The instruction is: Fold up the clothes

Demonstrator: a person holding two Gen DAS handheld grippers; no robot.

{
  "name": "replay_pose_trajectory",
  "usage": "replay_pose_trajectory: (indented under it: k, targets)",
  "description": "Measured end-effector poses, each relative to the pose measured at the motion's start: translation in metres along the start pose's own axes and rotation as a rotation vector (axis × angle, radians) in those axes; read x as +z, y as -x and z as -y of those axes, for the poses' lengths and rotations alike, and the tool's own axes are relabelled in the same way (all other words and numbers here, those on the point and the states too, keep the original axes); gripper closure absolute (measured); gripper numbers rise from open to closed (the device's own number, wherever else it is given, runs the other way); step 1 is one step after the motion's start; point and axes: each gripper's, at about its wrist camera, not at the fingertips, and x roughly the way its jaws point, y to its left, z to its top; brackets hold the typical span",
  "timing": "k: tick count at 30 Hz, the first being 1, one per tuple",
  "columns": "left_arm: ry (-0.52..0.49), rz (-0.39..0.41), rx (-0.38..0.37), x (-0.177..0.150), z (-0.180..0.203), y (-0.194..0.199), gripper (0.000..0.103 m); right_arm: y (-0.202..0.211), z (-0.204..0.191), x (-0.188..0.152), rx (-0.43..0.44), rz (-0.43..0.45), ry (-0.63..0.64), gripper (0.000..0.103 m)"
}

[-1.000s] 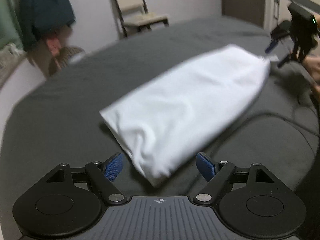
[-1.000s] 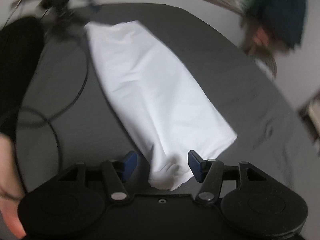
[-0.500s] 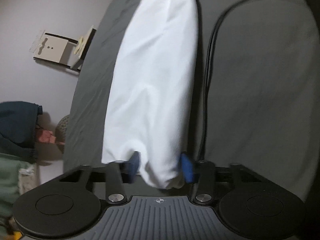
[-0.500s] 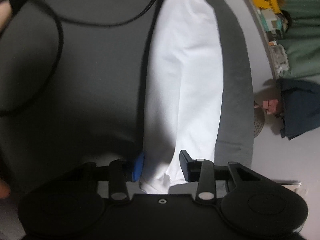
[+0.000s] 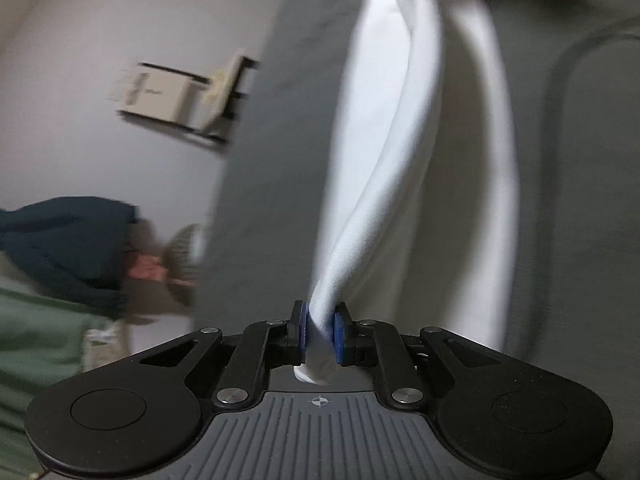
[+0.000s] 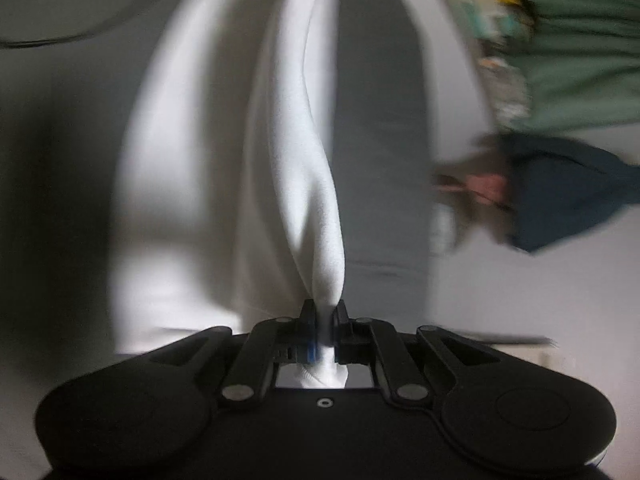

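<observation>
Left wrist view: your left gripper (image 5: 320, 334) and right gripper (image 6: 325, 334) each pinch the white garment (image 5: 404, 168), running toward 12 o'clock.

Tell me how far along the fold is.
Done: both ends gripped. The left gripper and right gripper are each shut on the white cloth. In hand: it hangs twisted between them over the grey bed. Left: laying it flat and folding.
</observation>
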Motion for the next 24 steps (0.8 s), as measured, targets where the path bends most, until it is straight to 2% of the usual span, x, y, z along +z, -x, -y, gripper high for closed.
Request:
replay_pose_trajectory:
  k: [2,3,5,9,11,12,16,19,24]
  targets:
    - [0.016,0.010,0.029,0.000,-0.012,-0.001,0.090,-0.002,0.014,-0.002,-0.054,-0.006,-0.031,0.095]
    - [0.023,0.015,0.044,-0.001,-0.019,-0.001,0.090,0.000,0.014,-0.004,-0.054,-0.005,-0.043,0.095]
    - [0.039,0.025,0.066,-0.001,-0.029,-0.002,0.090,0.005,-0.001,-0.006,0.006,0.006,-0.038,0.095]
    - [0.033,0.020,-0.112,-0.011,0.006,-0.003,0.090,0.001,-0.064,-0.006,0.183,0.000,0.048,0.095]
    - [0.040,0.006,-0.216,-0.016,0.028,-0.008,0.090,0.000,-0.087,-0.004,0.227,-0.001,0.067,0.095]
    - [0.037,-0.002,-0.245,-0.018,0.036,-0.011,0.090,0.000,-0.095,-0.003,0.231,0.001,0.076,0.095]
    - [0.060,-0.017,-0.258,-0.027,0.047,-0.018,0.090,0.001,-0.100,-0.001,0.231,0.004,0.074,0.095]
    - [0.040,-0.017,-0.249,-0.031,0.047,-0.020,0.090,0.005,-0.100,0.000,0.242,0.012,0.085,0.095]
    - [0.030,-0.015,-0.208,-0.030,0.037,-0.022,0.090,0.004,-0.100,0.000,0.246,0.020,0.086,0.095]
